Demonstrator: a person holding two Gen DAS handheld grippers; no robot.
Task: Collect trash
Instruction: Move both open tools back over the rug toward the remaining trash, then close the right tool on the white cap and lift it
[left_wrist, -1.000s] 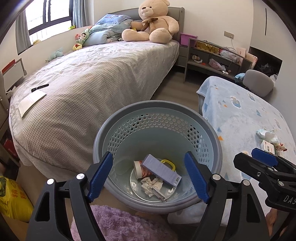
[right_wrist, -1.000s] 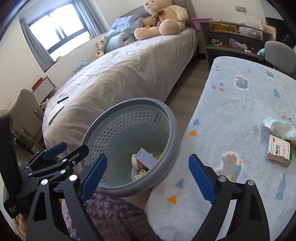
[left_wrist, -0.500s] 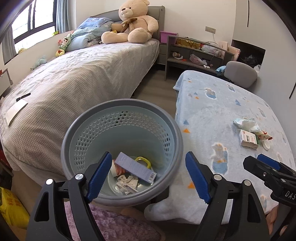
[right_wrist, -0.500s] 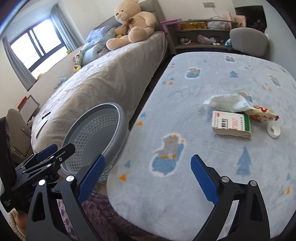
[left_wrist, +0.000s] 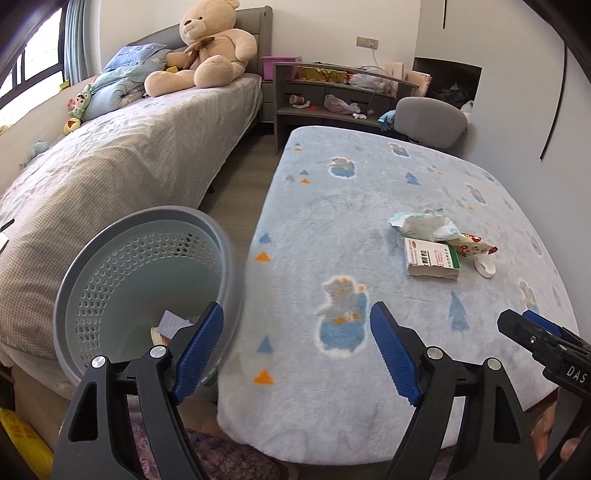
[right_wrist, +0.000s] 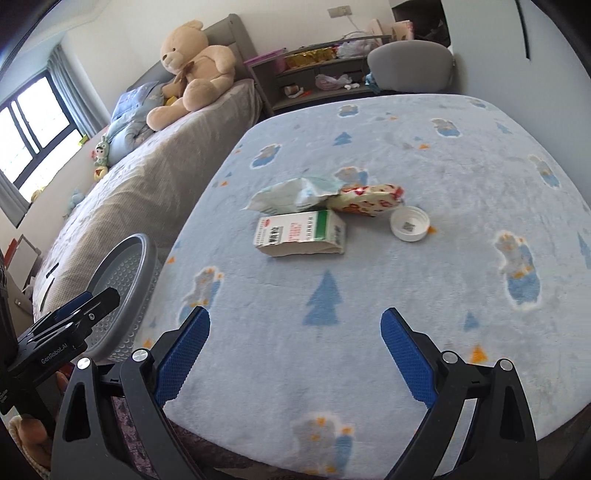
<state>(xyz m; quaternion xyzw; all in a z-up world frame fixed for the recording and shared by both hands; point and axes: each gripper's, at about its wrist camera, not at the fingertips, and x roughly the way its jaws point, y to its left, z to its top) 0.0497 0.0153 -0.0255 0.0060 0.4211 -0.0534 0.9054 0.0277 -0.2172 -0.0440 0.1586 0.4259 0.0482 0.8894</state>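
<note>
Trash lies together on the blue patterned blanket (right_wrist: 406, 295): a white and green medicine box (right_wrist: 301, 235) (left_wrist: 432, 257), a crumpled white wrapper (right_wrist: 291, 195) (left_wrist: 424, 224), a red-patterned snack wrapper (right_wrist: 365, 199) (left_wrist: 472, 246) and a white cap (right_wrist: 410, 223) (left_wrist: 485, 266). A grey perforated basket (left_wrist: 140, 280) (right_wrist: 123, 288) stands on the floor to the left, with some trash in its bottom. My left gripper (left_wrist: 295, 354) hovers open over the blanket's near left edge. My right gripper (right_wrist: 293, 362) is open and empty, short of the box.
A grey bed (left_wrist: 129, 158) with a large teddy bear (left_wrist: 207, 48) runs along the left. A grey shelf unit (left_wrist: 332, 99) and a grey chair (left_wrist: 430, 122) stand behind the blanket. A purple rug (left_wrist: 221, 458) lies at the near edge.
Both grippers have swung right from above the basket to over the blanket. The trash pile has come closer and toward the middle of the right wrist view. Both stay open.
</note>
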